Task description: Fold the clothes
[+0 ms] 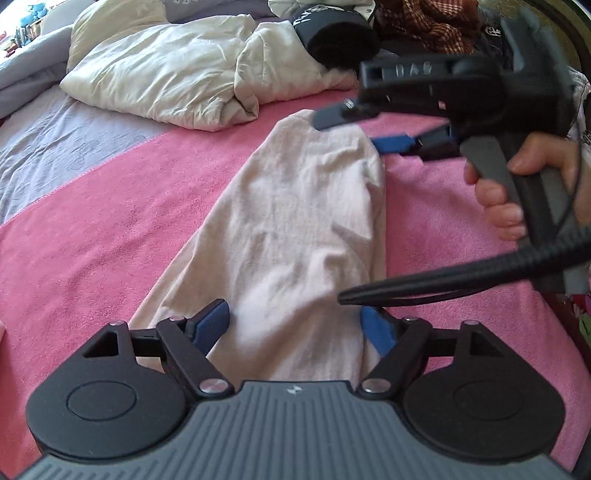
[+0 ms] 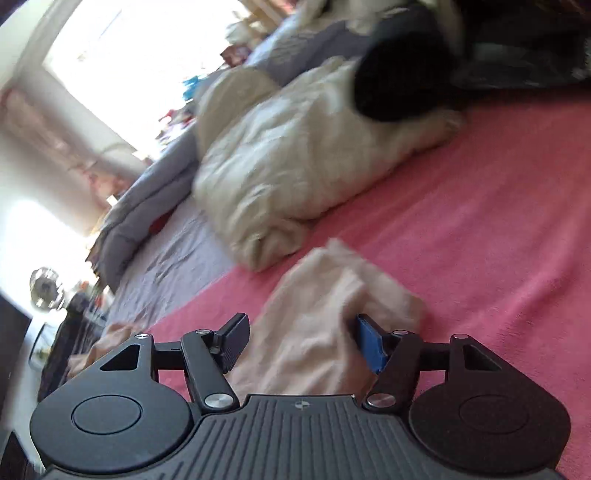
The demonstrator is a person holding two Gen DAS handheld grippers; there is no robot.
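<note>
A pale pink garment (image 1: 295,206) lies as a long narrow strip on a pink blanket (image 1: 92,229). My left gripper (image 1: 295,326) stands open over its near end, one blue pad on each side of the cloth. My right gripper (image 1: 349,133), held by a hand (image 1: 506,192), is at the far end with its fingers apart around that end. In the right wrist view the right gripper (image 2: 299,332) is open, the garment (image 2: 325,295) bunched between its fingers and its blue pad (image 2: 369,347) close against a fold.
A crumpled cream duvet (image 1: 166,70) lies just beyond the garment, with a black garment (image 1: 340,40) on it and a brown checked cloth (image 1: 424,22) behind. Lilac sheet (image 1: 55,140) covers the bed's left side. A black cable (image 1: 443,273) hangs across the right.
</note>
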